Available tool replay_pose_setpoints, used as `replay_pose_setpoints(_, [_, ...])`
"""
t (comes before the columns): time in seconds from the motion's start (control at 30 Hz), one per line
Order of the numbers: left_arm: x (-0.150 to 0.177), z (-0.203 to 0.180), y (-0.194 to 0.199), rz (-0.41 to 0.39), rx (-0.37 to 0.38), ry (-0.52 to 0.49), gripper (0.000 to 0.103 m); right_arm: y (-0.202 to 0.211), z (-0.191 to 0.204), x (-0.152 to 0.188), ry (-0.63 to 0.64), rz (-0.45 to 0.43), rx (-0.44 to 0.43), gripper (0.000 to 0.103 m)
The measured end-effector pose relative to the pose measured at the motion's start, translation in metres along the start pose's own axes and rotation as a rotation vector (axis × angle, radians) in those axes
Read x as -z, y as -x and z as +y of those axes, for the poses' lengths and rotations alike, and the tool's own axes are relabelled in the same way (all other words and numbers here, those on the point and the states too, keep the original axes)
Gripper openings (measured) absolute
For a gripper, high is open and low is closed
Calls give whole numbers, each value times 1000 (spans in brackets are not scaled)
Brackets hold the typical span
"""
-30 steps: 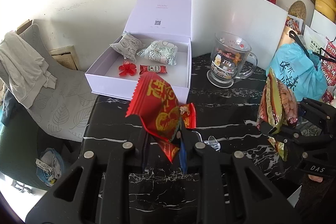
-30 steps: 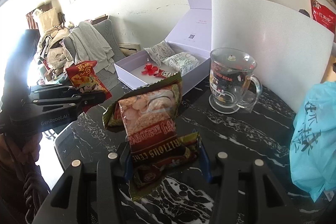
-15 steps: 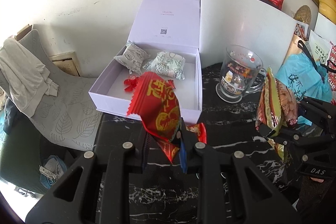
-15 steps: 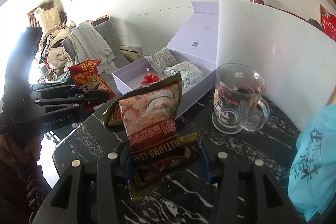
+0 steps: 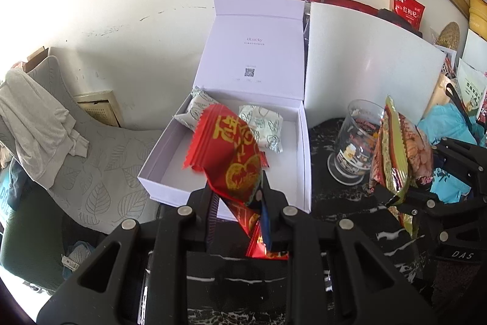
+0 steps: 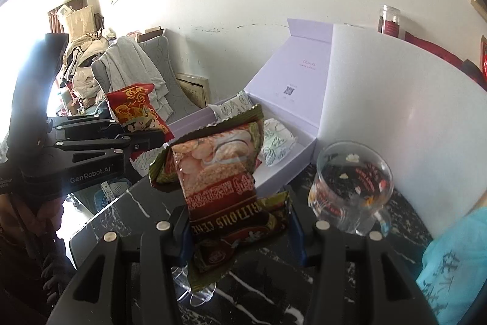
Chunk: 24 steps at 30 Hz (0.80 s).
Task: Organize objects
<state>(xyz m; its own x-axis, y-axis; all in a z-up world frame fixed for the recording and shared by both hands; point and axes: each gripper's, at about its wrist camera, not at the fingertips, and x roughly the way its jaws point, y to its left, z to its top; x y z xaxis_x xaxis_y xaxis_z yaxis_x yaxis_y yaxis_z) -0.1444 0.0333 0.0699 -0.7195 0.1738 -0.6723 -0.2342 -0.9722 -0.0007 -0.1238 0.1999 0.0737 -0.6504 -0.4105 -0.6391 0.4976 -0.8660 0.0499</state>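
A person is holding a two-finger gripper in each hand over a black marble table (image 5: 350, 203). The left gripper (image 5: 237, 204) is pinching a red snack packet (image 5: 226, 154) by its lower end, fingers closed on it, so the packet is standing up and leaning over the near edge of an open white gift box (image 5: 299, 148). The box is sitting at the table's far left corner with its lid propped upright behind it, leaving the inside free to fill. Two pale patterned packets (image 5: 261, 127) are already lying along the box's far wall, so the red one is probably heading for the bare floor nearer the front.

The right gripper (image 6: 239, 229) is clamping a green and brown snack bag (image 6: 222, 172) by its bottom, holding it upright just short of the box, apparently waiting its turn. A glass mug (image 6: 350, 185) is standing on the table to the right of the box, close beside the bag's path.
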Motion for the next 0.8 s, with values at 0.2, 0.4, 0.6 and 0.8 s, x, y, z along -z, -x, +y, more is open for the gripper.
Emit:
replay_pose_setpoints(0.2, [-19,4,-7,-17,-8,-19,22,-9,-2,-22,20,-14,-12,51])
replay_pose_setpoints(0.4, [-36,10,-22,-21,-6,-25,22,-23,-6,-45,32,-26,-23,51])
replay_pose_setpoints(0.6, [-50,10,-42,-18,9,-42,22,-39,-9,-65,47,-40,-24,51])
replay_pose_setpoints(0.8, [-70,17,-59,-38,-12,-45,22,-58,-16,-83,41,-50,-26,51])
